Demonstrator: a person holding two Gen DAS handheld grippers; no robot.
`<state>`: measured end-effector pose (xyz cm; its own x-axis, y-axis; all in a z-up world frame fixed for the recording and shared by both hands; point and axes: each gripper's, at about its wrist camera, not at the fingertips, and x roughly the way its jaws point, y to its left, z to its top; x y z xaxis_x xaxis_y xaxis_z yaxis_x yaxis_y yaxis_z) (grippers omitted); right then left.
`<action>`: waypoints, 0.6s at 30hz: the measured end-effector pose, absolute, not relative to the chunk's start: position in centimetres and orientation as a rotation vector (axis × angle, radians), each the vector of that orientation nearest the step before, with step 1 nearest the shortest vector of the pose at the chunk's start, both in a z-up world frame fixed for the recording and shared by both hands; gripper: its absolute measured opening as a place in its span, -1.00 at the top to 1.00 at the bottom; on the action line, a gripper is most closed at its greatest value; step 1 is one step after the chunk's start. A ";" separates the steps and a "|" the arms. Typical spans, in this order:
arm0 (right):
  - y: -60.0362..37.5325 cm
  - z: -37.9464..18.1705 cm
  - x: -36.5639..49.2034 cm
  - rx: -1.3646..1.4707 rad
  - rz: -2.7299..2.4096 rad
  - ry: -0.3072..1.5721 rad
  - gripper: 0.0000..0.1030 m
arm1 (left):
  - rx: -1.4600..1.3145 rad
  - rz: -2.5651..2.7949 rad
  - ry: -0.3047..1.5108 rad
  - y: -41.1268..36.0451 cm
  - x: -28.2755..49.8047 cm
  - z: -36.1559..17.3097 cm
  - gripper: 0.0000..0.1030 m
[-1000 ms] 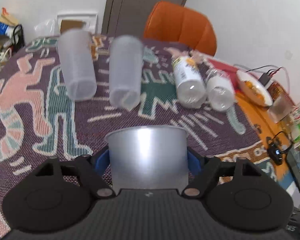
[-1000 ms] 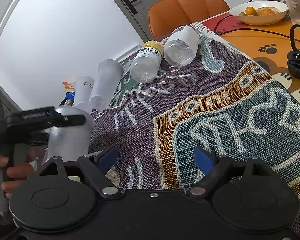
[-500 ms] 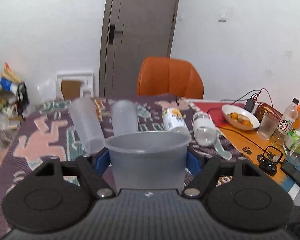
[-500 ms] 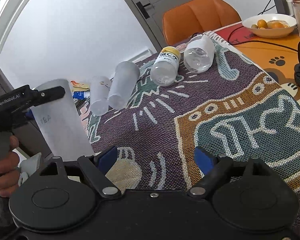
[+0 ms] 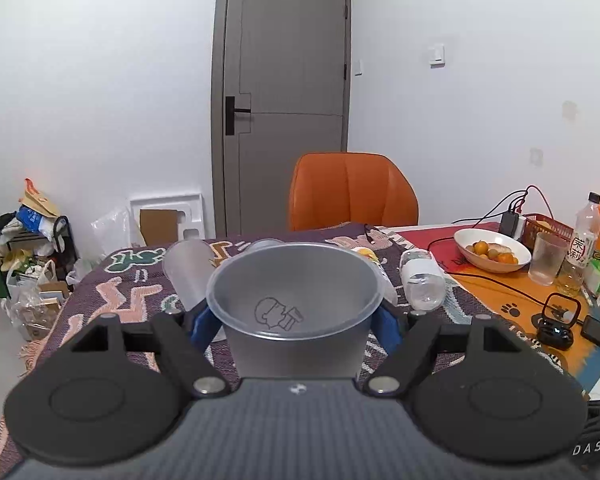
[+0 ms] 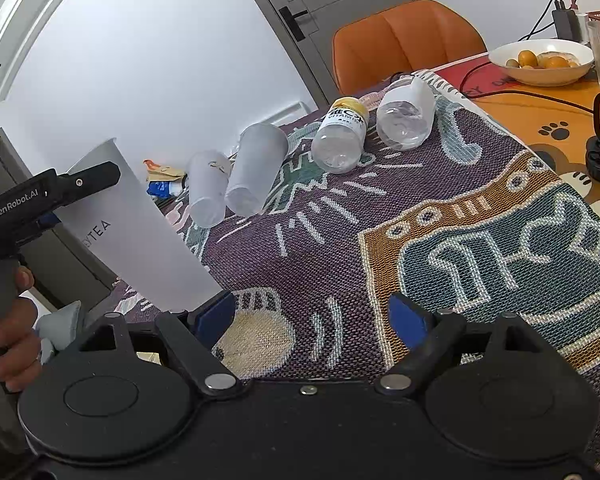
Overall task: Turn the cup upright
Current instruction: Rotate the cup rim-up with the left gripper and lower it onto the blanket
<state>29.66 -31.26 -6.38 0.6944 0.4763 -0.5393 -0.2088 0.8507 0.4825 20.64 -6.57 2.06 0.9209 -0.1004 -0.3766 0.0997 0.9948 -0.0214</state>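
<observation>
My left gripper is shut on a frosted plastic cup, held mouth up above the near left part of the table; a printed logo shows inside it. In the right wrist view the same cup is tilted, rim up and left, with the left gripper's finger across it. My right gripper is open and empty, low over the patterned cloth. Two more frosted cups lie on their sides further back.
Two plastic bottles lie on their sides behind the cups. An orange chair stands at the far edge. At the right are a bowl of fruit, a glass, a bottle, cables and a black device.
My left gripper has lifted the cup off the cloth and turned it from lying on its side to mouth up. The right gripper has stayed open, hardly moving.
</observation>
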 end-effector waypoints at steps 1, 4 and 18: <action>-31.2 -6.4 29.6 0.404 0.395 0.707 -0.63 | 0.001 -0.102 0.385 -6.5 20.6 2.0 -0.47; -30.9 -6.5 29.5 0.401 0.398 0.711 -0.63 | 0.018 -0.106 0.403 -6.6 20.5 1.4 -0.49; -30.1 -5.1 27.6 0.357 0.412 0.673 -0.76 | -0.044 -0.112 0.504 -5.1 18.2 0.2 -0.87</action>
<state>27.59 -30.15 -5.09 0.7076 0.4750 -0.5231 -0.2492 0.8605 0.4443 18.23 -5.13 0.19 0.8699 -0.1178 -0.4790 0.0961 0.9929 -0.0696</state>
